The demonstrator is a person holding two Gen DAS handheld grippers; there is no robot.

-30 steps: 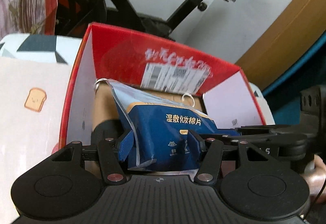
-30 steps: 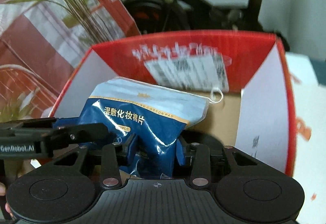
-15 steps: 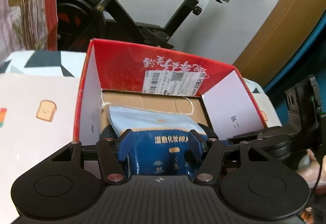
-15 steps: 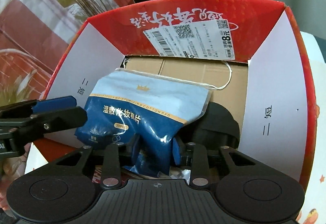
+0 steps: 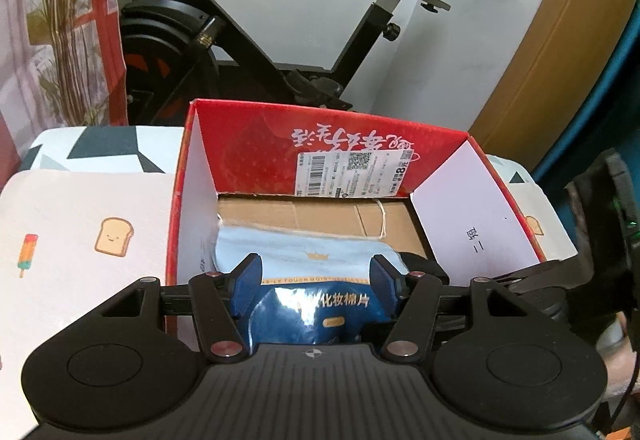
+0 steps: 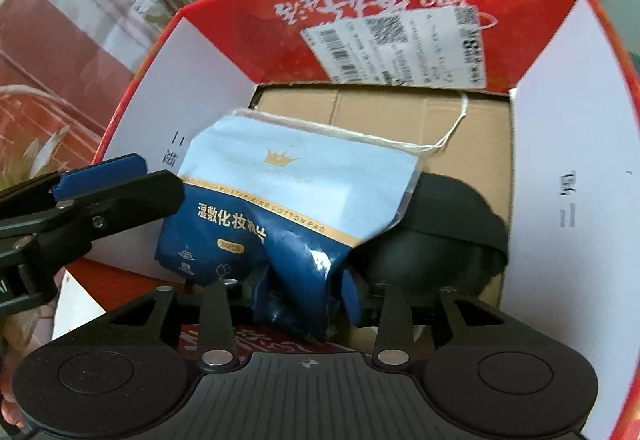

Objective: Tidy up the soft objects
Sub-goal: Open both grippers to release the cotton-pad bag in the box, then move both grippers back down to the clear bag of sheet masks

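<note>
The right gripper (image 6: 306, 290) pinches the crumpled lower corner of a blue pouch (image 6: 296, 191) of cotton pads; its jaws have just been opening, yet the foil is bunched between the 2 pads and looks held. The pouch lies tilted inside the red box (image 6: 208, 79), toward its near left corner, its right edge resting over a black rounded thing (image 6: 448, 224) I cannot identify. The left gripper (image 5: 316, 268) hovers spread by the box's left wall, just beside the pouch and holding nothing. I judge the pouch light, squashy and slick: the glossy film folds under any squeeze, so a corner pinch may slip. A steadier hold would be across the padded middle or the flat sealed top edge, where a white string (image 6: 452, 127) trails. Beyond the box stands an exercise bike (image 5: 224, 39).
</note>
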